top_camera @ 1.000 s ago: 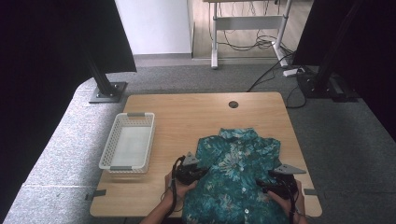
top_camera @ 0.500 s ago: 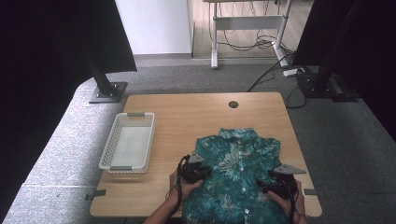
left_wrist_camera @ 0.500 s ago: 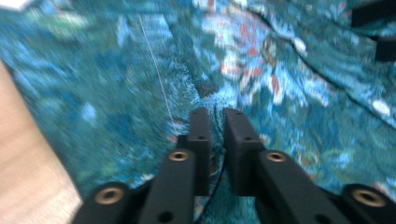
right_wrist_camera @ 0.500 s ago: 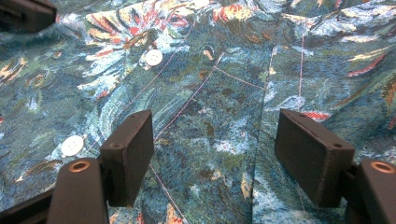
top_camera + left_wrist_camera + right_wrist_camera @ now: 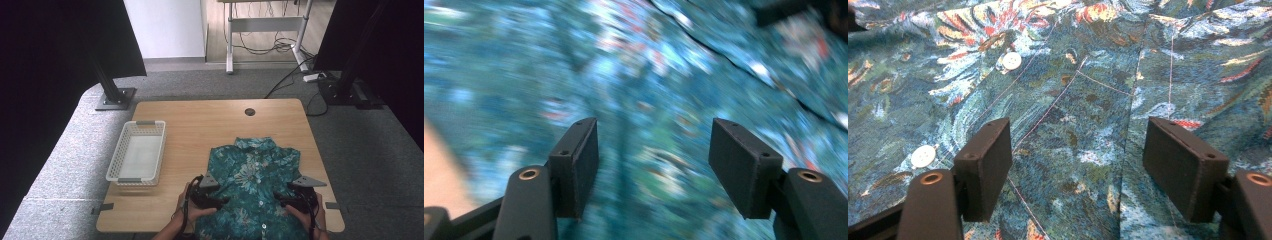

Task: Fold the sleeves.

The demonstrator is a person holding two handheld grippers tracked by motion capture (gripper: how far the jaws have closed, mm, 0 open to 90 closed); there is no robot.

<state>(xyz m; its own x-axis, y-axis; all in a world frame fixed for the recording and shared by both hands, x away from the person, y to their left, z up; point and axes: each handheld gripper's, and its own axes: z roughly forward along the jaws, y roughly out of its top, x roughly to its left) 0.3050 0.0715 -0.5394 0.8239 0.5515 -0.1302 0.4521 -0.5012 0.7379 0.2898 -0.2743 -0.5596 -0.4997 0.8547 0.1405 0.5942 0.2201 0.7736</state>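
A teal flowered shirt (image 5: 255, 175) lies flat on the near right part of the wooden table (image 5: 200, 125), collar pointing away, white buttons (image 5: 1011, 60) down its front. My left gripper (image 5: 221, 201) rests over the shirt's left side. Its jaws have just been opening and stand apart, with blurred fabric (image 5: 649, 75) beneath and nothing pinched between them (image 5: 654, 165). At the shirt's right side my right gripper (image 5: 281, 200) is open above the cloth near a seam, its jaws (image 5: 1078, 165) wide apart and holding nothing.
A white mesh basket (image 5: 136, 157) stands to the left of the shirt, nothing in it. A cable hole (image 5: 250, 112) sits near the far edge. Bare wood stretches behind the shirt. Black stands (image 5: 115, 95) rise from the floor beyond.
My left gripper has slid to the right, farther onto the shirt's left side. The right gripper has kept still.
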